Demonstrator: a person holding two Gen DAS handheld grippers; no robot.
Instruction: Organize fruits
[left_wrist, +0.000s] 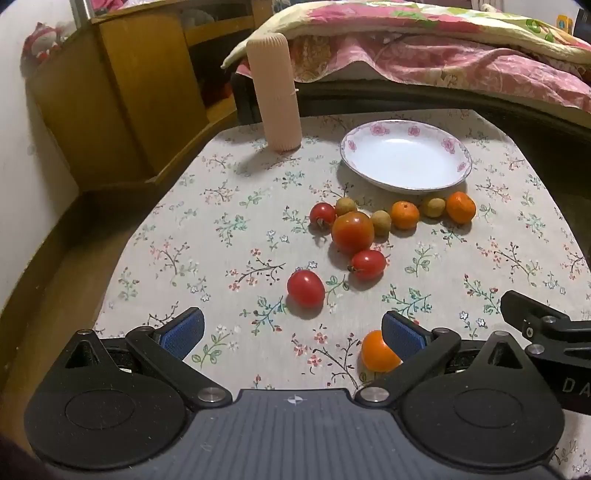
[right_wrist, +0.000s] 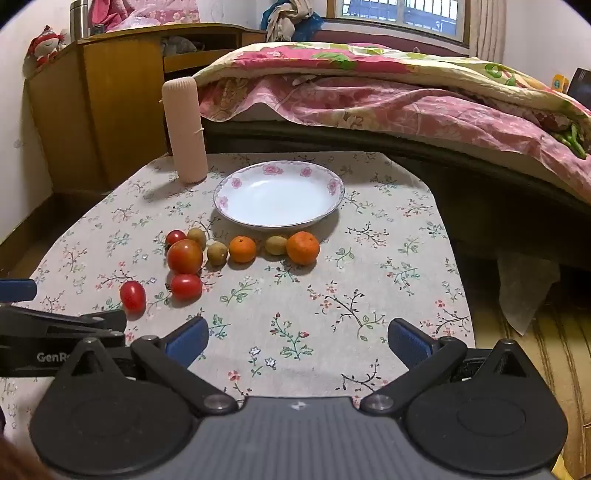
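On the desk (right_wrist: 399, 258), the fruits lie in a loose bunch just in front of the white plate (right_wrist: 332, 186), which has nothing in it yet. There is one big tomato (left_wrist: 352, 232), three small red tomatoes, three little brown-green fruits and two small oranges by the plate. One more small orange (left_wrist: 376, 352) sits alone, right beside the inner face of the left tool's (left_wrist: 293, 334) right finger. An egg-shaped small tomato (left_wrist: 306, 288) lies just ahead of that tool, a bit to the right of its middle, with its long side slanting across the gap. The left tool is wide apart and holds nothing. The right tool (right_wrist: 297, 341) is wide apart too, with only bare cloth between its fingers. The left tool looks nearer to the loose fruits, so it would likely go first. A tall pink tube (right_wrist: 184, 129) stands behind the plate, and a bed (right_wrist: 369, 92) is past the desk.
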